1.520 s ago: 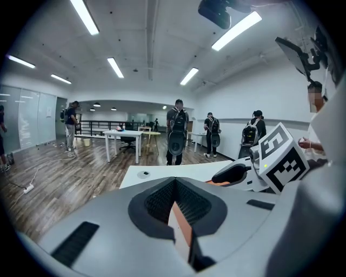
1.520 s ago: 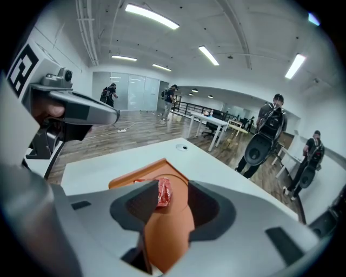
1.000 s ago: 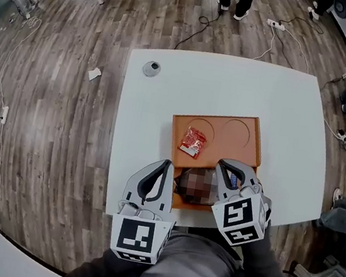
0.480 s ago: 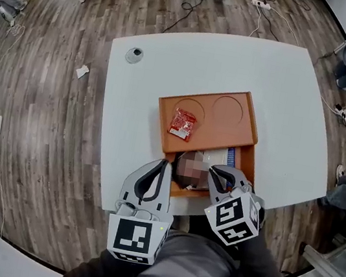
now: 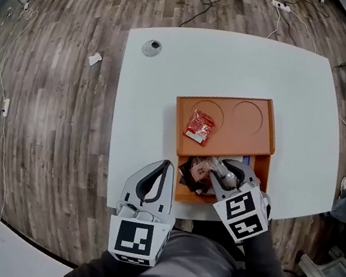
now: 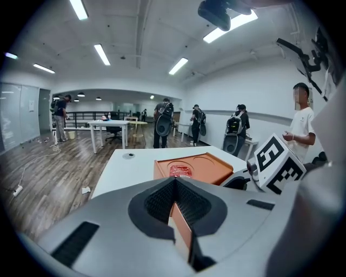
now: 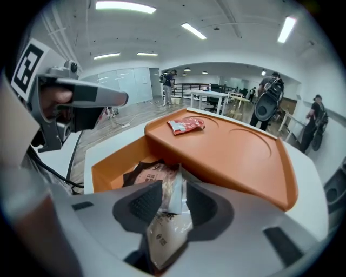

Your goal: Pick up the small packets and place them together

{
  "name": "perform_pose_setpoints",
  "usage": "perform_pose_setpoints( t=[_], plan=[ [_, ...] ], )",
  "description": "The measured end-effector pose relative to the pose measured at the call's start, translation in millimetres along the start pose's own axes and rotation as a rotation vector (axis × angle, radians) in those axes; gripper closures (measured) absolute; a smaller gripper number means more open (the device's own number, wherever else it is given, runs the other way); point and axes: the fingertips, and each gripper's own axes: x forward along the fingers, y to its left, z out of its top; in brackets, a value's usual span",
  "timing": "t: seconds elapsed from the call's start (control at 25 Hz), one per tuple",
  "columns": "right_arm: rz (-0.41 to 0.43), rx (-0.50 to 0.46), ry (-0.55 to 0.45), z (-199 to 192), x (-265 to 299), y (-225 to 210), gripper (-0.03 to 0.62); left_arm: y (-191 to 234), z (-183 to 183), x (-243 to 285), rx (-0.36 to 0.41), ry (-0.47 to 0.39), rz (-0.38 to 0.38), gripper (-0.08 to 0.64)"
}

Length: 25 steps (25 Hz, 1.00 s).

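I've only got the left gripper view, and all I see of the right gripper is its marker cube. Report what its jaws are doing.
Observer: The right gripper has just been opening its jaws; they stand apart with a pale packet between them.
Operator: Say where it is.
Observer: Down in the open lower compartment of the orange tray, above a brown packet lying there.
Operator: Now place my left gripper for me.
Observer: The head view puts the left gripper at the near edge of the table, just left of that tray's near corner.
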Motion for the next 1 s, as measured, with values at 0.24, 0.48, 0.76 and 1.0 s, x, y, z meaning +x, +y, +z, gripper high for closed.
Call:
perform_pose_setpoints(
  t=[0.24,0.48,0.76,1.0],
  plan=[
    [0.073,-0.029,0.018,4,5,15,0.441,7,-4,5,-0.017,0.016,0.012,0.563],
    [0.07,-0.075,0.068,0,18,18,0.385,11,-7,12,-0.019,0.032,0.007,0.563],
    [-0.012,-0.216,0.086,1,17,27,0.497,8,-8,10,-0.026,0.032,-0.008,0.563],
    [-0.05,-0.22,0.054,9,6,30,0.546,11,-6,8,-0.016,0.01,-0.025,0.563]
  ],
)
